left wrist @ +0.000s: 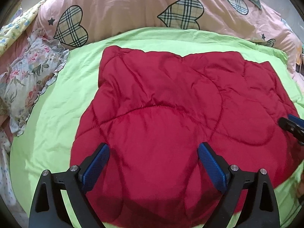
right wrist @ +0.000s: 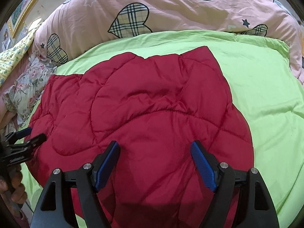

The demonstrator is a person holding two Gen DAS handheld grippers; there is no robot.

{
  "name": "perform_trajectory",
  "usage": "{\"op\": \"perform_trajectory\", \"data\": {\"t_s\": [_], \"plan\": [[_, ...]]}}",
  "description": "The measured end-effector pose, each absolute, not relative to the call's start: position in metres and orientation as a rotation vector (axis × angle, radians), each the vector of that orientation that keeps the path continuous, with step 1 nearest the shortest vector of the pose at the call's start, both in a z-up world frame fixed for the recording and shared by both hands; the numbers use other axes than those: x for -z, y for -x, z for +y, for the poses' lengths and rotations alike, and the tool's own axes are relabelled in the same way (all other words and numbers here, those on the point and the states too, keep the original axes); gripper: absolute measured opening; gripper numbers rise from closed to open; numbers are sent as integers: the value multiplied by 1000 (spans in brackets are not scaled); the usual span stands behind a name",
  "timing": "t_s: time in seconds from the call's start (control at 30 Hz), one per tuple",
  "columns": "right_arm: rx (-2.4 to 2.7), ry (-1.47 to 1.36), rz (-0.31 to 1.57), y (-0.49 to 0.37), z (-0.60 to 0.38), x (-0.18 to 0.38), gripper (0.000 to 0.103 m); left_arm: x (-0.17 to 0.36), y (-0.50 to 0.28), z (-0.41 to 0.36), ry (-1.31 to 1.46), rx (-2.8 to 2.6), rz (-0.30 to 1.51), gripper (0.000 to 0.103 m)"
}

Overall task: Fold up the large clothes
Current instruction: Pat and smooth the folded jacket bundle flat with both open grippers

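Note:
A red quilted padded garment (left wrist: 163,102) lies folded and fairly flat on a lime-green sheet (left wrist: 57,102); it also shows in the right wrist view (right wrist: 152,102). My left gripper (left wrist: 153,148) hovers over the garment's near part, jaws wide open and empty. My right gripper (right wrist: 154,146) hovers over the garment's near part too, open and empty. The right gripper shows at the right edge of the left wrist view (left wrist: 292,125). The left gripper shows at the left edge of the right wrist view (right wrist: 28,136).
A pink duvet with plaid hearts (left wrist: 133,5) is bunched along the far side of the bed. A floral frilled pillow (left wrist: 32,76) lies at the left. The green sheet (right wrist: 266,95) extends to the right of the garment. A framed picture (right wrist: 17,17) hangs at far left.

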State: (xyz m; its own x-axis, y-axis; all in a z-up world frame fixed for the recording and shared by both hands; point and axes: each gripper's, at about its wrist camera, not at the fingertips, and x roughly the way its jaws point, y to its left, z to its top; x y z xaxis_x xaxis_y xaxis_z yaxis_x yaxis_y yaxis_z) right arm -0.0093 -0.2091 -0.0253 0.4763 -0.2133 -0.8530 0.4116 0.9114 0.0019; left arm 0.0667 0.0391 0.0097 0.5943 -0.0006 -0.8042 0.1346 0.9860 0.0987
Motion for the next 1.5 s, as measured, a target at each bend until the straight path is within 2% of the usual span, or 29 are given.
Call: {"op": "perform_trajectory", "data": {"t_s": [0.77,1.5], "plan": [[339,-196,976,10,-188,0,81,-8,-69,28,-193,62,956,95],[381,-190,1028,-19,-215,34,80,6,-99,23,-206,86,949,93]]}}
